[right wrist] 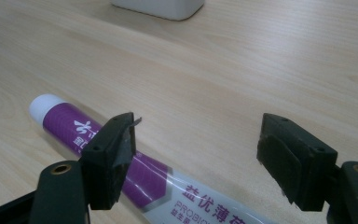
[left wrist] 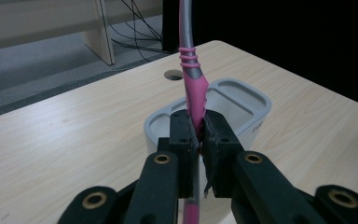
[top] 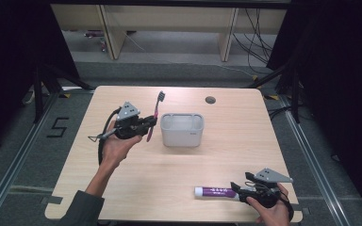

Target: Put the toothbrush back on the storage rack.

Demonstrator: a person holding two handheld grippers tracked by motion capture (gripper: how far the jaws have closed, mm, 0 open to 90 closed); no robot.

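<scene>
A pink and grey toothbrush (top: 156,114) stands nearly upright, bristle head up, in my left gripper (top: 147,124), which is shut on its pink handle (left wrist: 196,95) just left of the white two-compartment holder (top: 182,129). The holder (left wrist: 242,100) lies right behind the jaws in the left gripper view. A purple and white toothpaste tube (top: 214,192) lies flat near the table's front edge. My right gripper (top: 238,188) is open at the tube's right end; in the right gripper view the tube (right wrist: 135,172) runs under the left jaw, and the jaws do not touch it.
The light wooden table (top: 136,174) has a round cable hole (top: 210,100) at the back. Wooden desk legs and loose cables stand on the floor beyond it. Black stands flank the table on both sides.
</scene>
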